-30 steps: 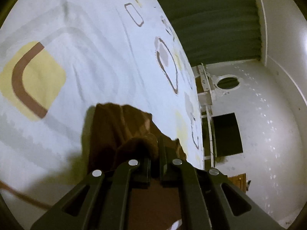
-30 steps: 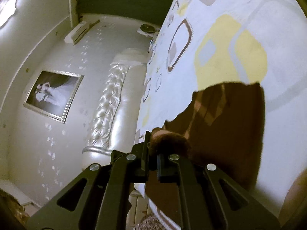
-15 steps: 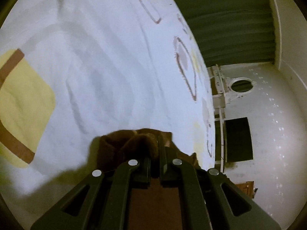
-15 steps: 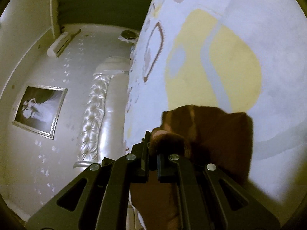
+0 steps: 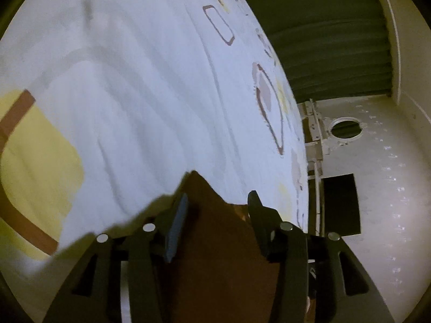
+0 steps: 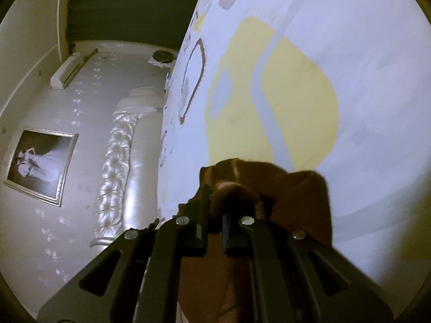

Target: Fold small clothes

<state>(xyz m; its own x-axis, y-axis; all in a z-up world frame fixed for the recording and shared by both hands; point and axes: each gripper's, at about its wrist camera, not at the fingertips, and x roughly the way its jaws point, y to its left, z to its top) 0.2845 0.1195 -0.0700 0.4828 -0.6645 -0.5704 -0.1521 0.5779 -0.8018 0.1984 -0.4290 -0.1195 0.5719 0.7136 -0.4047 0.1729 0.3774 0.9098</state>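
Cloth, brown (image 5: 215,242), is lying on the patterned bedsheet (image 5: 140,86), its pointed corner poking up between the two fingers of the left gripper (image 5: 218,202). That gripper's jaws are standing wide apart, the garment sitting loose in the gap and neither finger pressing on it. In the right wrist view the same brown garment (image 6: 296,196) is bunching into a soft ridge against the right gripper (image 6: 215,207), whose jaws are sitting close together and pinching a rolled fold of the fabric between them; the rest of the cloth is spreading out to the right of the fingers, flat on the sheet. The bedsheet (image 6: 363,67) is pale with yellow rounded blocks, grey bands and brown outlined shapes, and it is showing shallow creases in the left wrist view. Past the bed's edge in the right wrist view, a tufted pearly headboard (image 6: 121,161) is running along the wall, with a framed picture (image 6: 40,164) hanging near it and an air conditioner unit (image 6: 67,71) mounted further along. Dark green curtain (image 5: 328,35) is filling the far end of the room in the left wrist view, next to a white wall with a round opening (image 5: 346,129) and a dark rectangular panel (image 5: 340,204).
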